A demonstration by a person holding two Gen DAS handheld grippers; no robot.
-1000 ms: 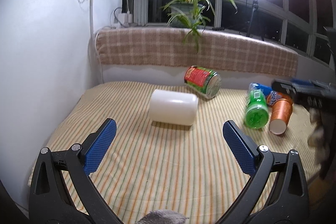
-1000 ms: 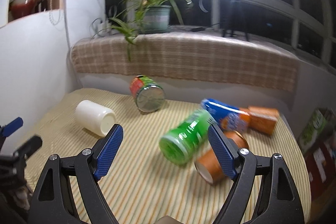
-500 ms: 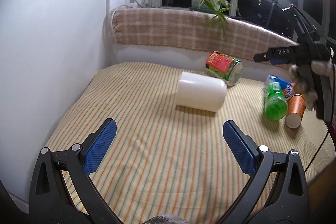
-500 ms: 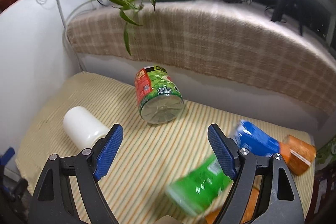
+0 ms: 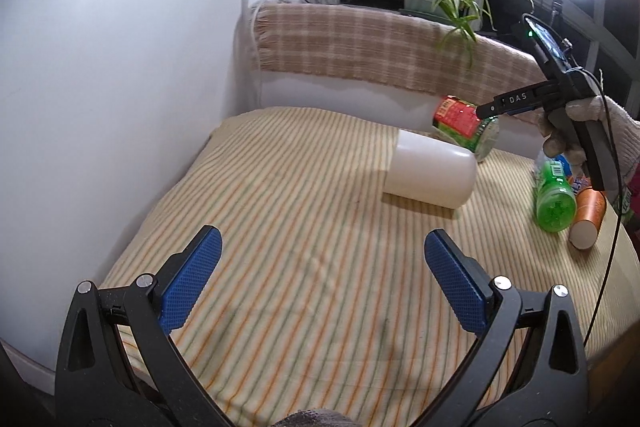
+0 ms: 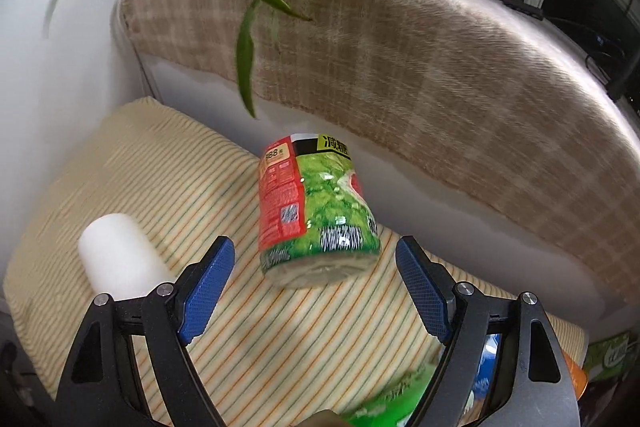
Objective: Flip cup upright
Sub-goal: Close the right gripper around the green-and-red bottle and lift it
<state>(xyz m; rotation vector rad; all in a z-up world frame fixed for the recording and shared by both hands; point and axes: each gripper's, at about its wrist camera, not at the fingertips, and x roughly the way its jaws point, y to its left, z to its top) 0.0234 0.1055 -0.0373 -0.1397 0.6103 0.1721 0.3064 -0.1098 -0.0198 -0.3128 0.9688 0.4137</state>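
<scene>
Cup (image 5: 431, 173) lies sideways — long axis left-right, rim left.

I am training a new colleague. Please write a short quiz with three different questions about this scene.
1. True or false: the white cup stands upright.
2. Which gripper points at the red-green jar? A) left gripper B) right gripper
3. Fill in: both grippers' jaws are ____.

Key:
1. False; it lies on its side on the striped cloth.
2. B.
3. Open, holding nothing.
</scene>
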